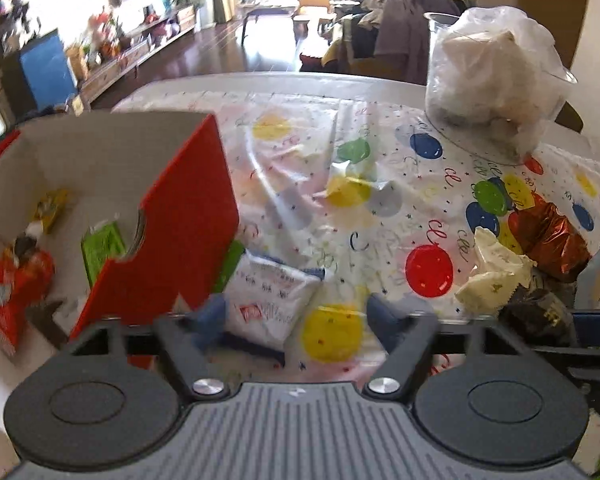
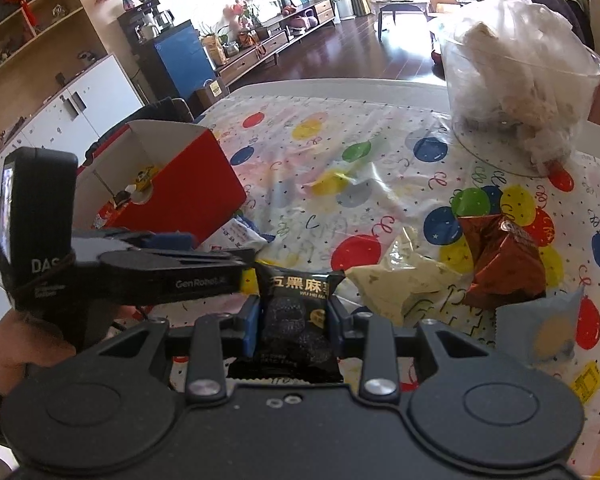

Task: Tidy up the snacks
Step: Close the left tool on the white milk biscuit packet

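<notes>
A lived-in home: dark polished wood floor point(image 2: 340, 52), low wooden TV cabinet point(image 2: 276, 40) with potted plants, open wooden shelving point(image 2: 32, 28), balloon-print plastic cloth over the table point(image 2: 364, 168).
</notes>
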Demonstrator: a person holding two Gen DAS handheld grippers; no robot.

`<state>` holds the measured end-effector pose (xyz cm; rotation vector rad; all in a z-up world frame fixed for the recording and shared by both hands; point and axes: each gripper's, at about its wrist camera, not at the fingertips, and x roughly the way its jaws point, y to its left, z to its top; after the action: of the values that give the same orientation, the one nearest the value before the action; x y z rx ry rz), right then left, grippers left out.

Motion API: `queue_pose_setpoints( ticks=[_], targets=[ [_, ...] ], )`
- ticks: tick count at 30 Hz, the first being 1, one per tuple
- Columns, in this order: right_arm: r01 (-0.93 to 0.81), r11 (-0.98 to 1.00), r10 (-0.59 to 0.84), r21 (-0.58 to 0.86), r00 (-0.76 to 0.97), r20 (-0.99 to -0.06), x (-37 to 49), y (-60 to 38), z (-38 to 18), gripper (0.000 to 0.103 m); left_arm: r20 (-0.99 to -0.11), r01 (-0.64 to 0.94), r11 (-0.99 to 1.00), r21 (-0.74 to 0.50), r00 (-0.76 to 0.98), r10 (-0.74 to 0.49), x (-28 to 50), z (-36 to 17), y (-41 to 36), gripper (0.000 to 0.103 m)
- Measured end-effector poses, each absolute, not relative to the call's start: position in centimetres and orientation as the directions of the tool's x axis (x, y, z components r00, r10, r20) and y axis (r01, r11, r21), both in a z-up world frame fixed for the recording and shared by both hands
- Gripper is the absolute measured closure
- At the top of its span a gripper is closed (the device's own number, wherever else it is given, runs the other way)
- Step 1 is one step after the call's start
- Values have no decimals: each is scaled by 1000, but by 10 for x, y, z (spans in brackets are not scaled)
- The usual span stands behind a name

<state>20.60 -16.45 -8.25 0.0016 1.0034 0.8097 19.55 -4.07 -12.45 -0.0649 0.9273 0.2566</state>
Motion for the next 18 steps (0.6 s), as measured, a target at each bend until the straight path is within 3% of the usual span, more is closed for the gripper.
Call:
queue_pose_setpoints(
  ticks=[8,18],
  targets=[
    [-585,712,623,389,270,-735,213,-172,-87,69,-864,-101,992,78,490,118,231,-140,-35,25],
    [-572,714,629,403,273,-728,214,-177,-89,69,-906,-73,995,64,415,89,251,-150,-35,20]
  ],
)
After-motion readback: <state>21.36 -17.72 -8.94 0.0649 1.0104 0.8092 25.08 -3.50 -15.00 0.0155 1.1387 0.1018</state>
